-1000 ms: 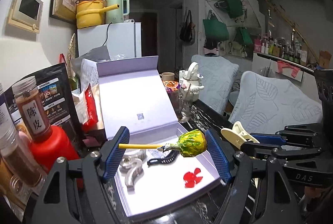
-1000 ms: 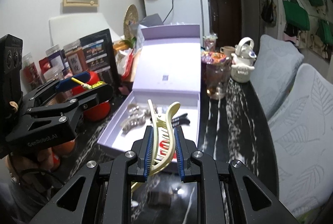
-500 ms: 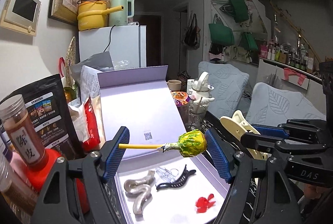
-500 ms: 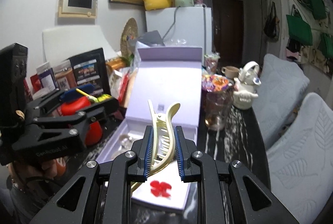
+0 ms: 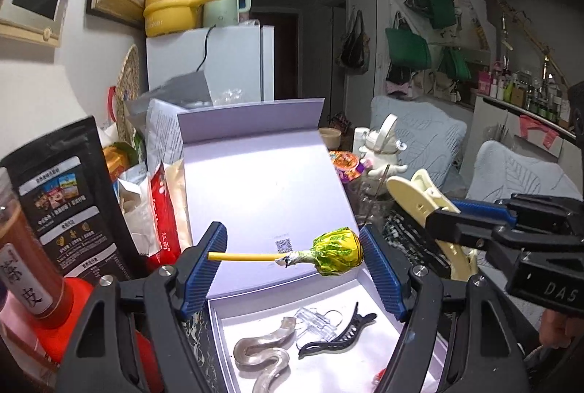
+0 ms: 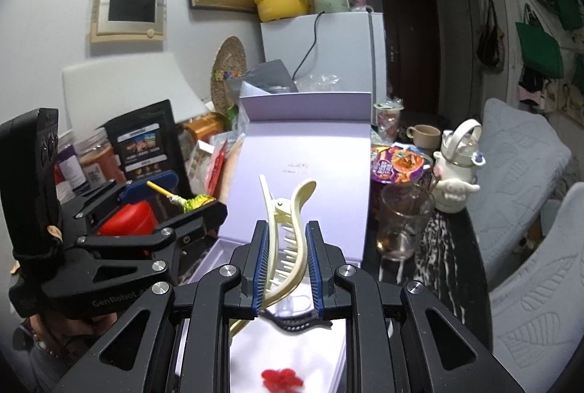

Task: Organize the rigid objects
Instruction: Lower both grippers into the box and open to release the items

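Right wrist: right gripper (image 6: pixel 284 265) clamps cream claw clip (image 6: pixel 283 232), stiff, springy; left gripper (image 5: pixel 292 269) pinches lollipop (image 5: pixel 337 256) end-to-end, light, prob slippy.

Home — fridge (image 5: pixel 233 64), hanging bags (image 5: pixel 407 48).

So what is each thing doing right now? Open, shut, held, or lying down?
Left gripper: shut on lollipop.
Right gripper: shut on cream clip.
Box: open, lid propped up.
Black clip: lying in box.
Clear clip: lying in box.
Wavy clip: lying in box.
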### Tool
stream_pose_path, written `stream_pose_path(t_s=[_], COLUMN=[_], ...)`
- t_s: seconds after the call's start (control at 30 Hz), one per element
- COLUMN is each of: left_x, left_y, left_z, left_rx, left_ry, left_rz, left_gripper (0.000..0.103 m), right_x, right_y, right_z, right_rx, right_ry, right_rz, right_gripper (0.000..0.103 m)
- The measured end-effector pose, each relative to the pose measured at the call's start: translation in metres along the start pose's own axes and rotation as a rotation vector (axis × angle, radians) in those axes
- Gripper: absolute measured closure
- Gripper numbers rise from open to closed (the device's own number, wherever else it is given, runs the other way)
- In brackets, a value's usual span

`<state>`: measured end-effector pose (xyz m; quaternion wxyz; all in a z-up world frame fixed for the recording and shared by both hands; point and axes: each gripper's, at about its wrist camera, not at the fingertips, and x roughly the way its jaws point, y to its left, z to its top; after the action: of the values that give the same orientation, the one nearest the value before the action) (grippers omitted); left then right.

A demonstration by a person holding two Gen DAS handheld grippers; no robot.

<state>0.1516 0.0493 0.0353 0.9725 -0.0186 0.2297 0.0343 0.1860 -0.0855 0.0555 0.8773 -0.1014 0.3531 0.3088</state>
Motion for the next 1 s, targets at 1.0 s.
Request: stream_pose_path(t_s=[1.0], left_x=[0.084], left_y=[0.002], left_z=[-0.042], left_rx=[0.01], left_ry=[0.3], left_rz=[0.058], left_gripper=[0.028], right_x=[0.085], right_y=[-0.02], right_z=[-0.032], right_rx=[-0.021], right_ry=[0.234], right_rz=[-0.053], right_gripper=[0.083])
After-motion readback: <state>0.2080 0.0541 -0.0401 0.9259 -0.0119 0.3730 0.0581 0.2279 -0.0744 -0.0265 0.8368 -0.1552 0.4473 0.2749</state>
